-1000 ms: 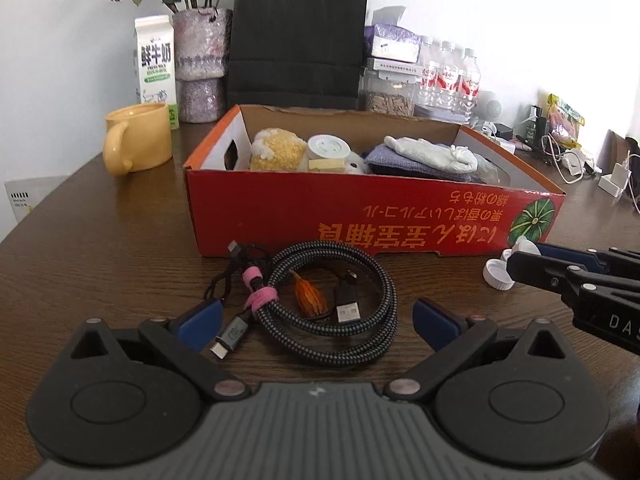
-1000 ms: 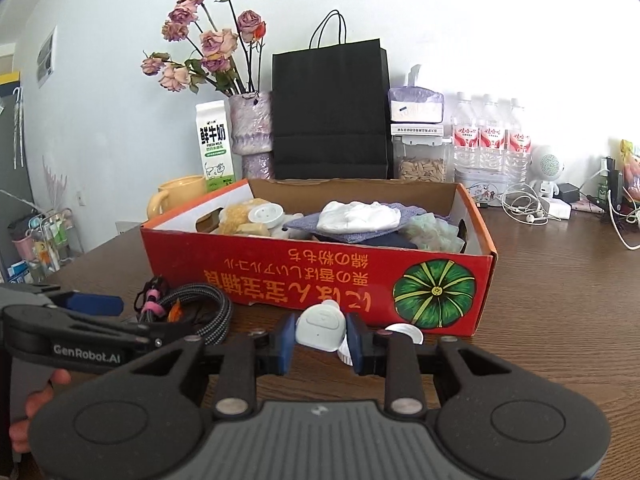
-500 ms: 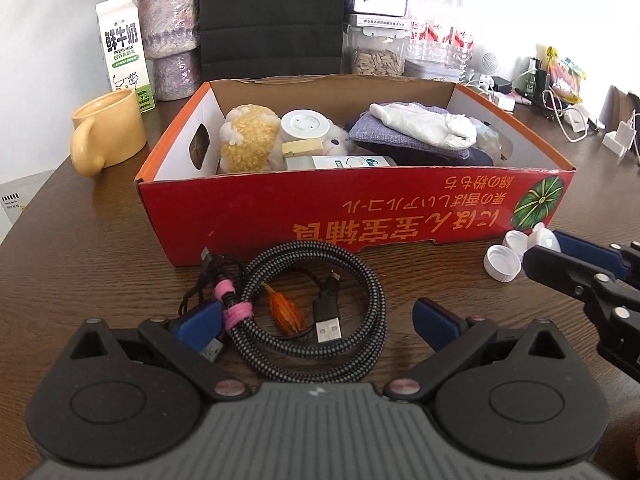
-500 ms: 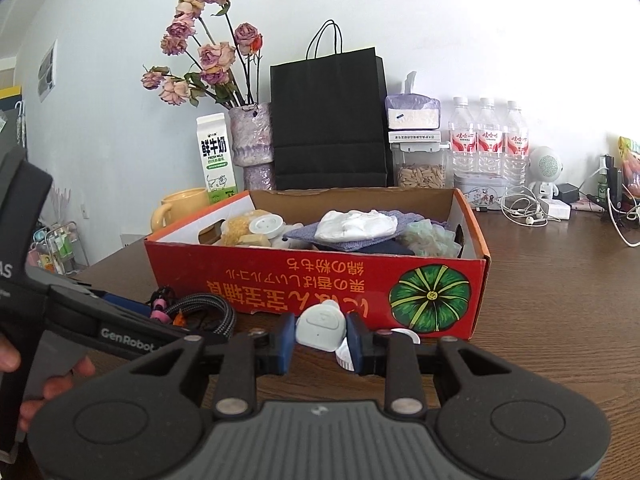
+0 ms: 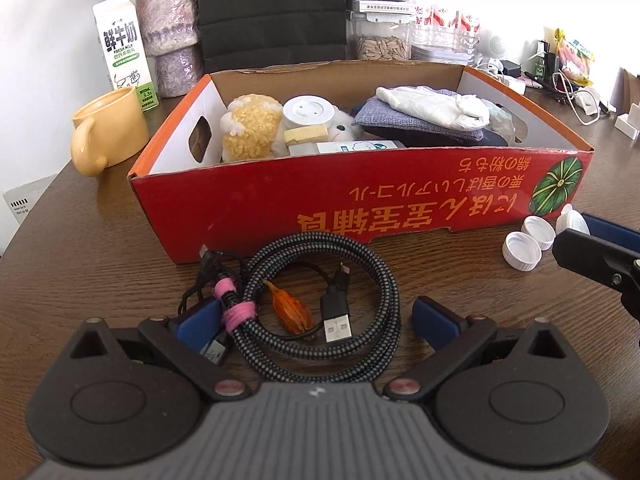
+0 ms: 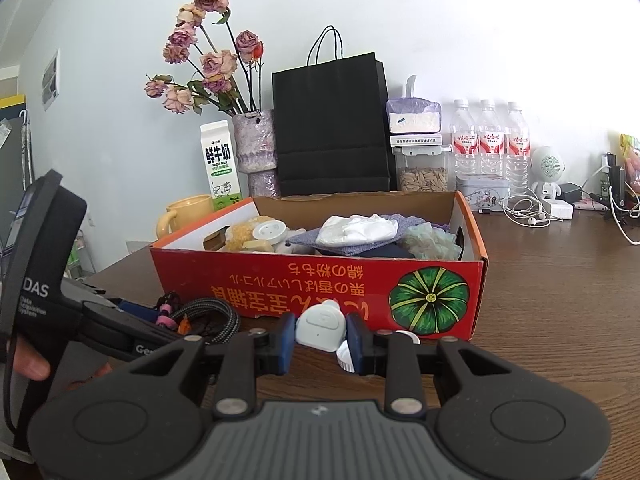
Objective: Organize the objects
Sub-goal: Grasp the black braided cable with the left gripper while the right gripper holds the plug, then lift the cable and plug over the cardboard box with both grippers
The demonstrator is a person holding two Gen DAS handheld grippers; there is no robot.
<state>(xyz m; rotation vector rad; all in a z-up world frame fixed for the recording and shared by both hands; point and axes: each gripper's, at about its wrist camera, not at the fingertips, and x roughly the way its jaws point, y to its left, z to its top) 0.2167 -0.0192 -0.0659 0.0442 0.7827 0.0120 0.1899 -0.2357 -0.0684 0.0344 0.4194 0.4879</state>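
While the right tool stays clamped on the white case, the spread left tool has neared the cable coil.

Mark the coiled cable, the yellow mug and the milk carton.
coiled cable (image 5: 372, 280), left wrist view, braided loop on its right side.
yellow mug (image 5: 116, 128), left wrist view, front of the body.
milk carton (image 5: 122, 48), left wrist view, printed front face.

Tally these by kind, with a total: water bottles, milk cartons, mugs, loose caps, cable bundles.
water bottles: 3
milk cartons: 1
mugs: 1
loose caps: 2
cable bundles: 1
total: 8
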